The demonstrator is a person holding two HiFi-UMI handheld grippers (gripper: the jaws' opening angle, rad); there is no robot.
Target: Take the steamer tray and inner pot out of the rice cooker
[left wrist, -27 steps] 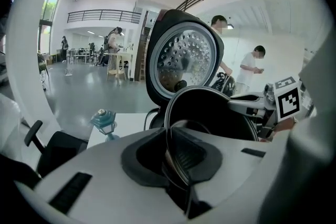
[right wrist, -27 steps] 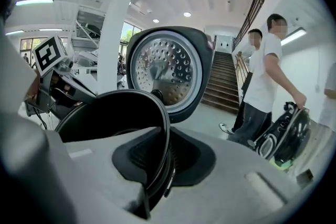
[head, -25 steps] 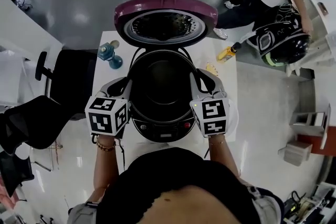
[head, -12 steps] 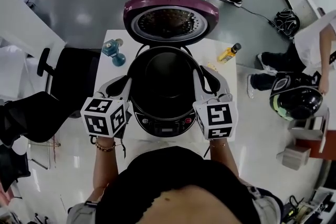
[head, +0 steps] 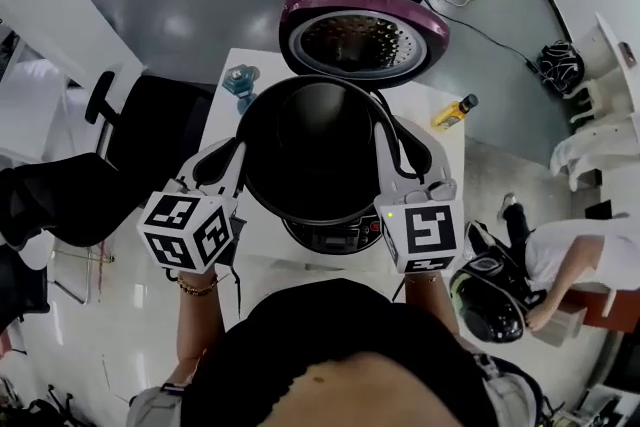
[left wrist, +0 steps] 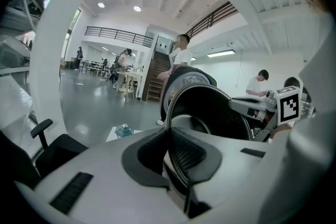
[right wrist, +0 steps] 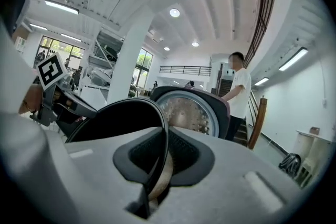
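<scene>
The left gripper and the right gripper have the same build: a smooth light-grey shell with long curved jaws. Inside each jaw sits a dark pad with fine ribs. Each gripper carries a white cube with black square markers, the left cube and the right cube. A small green light shines at one corner of the right cube. The person wears a black top and a bracelet of small beads on the left wrist.
</scene>
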